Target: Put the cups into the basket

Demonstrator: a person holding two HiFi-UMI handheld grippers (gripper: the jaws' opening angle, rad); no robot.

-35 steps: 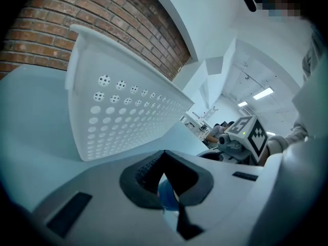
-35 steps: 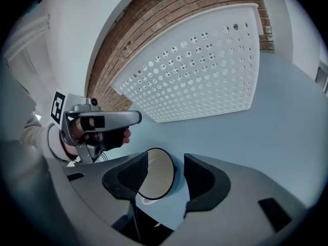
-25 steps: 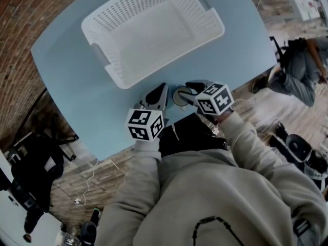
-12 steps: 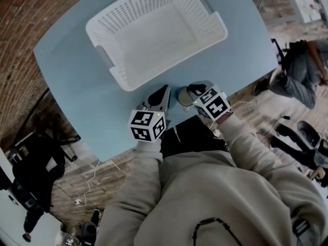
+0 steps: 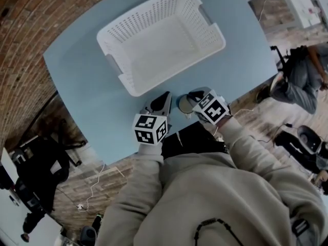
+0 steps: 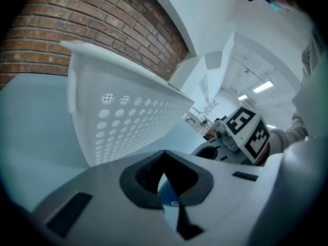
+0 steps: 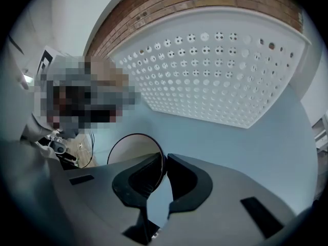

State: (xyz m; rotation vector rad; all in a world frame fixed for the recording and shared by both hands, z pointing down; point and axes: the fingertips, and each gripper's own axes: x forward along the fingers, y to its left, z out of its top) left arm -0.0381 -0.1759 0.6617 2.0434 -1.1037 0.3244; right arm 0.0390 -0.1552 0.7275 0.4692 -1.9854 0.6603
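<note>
The white perforated basket (image 5: 146, 20) stands on the pale blue counter (image 5: 87, 81), and it has nothing in it. The one cup (image 5: 183, 105) in sight is outside the basket, just off the middle of its near long wall, close to that wall but apart from it. The right hand-held gripper (image 5: 193, 97) reaches the cup from the side away from the basket. In the right gripper view its dark pads (image 7: 148, 176) are closed on the cup's (image 7: 130, 150) thin wall, one pad inside the rim and the other outside. The round mouth of the cup sits to the left of the pinch. The basket's holed wall (image 7: 220, 70) fills the space straight ahead, across a strip of bare counter (image 7: 246, 142). The left hand-held gripper (image 5: 161, 100) hovers beside the cup, also at the basket's near wall and a little further along it. It points at the basket and does not touch the cup. In the left gripper view its jaws meet at the tips (image 6: 165, 155). A small blue patch shows in the gap behind them, and I cannot tell what it is. From there the basket (image 6: 128, 122) rises close ahead and to the left.
</note>
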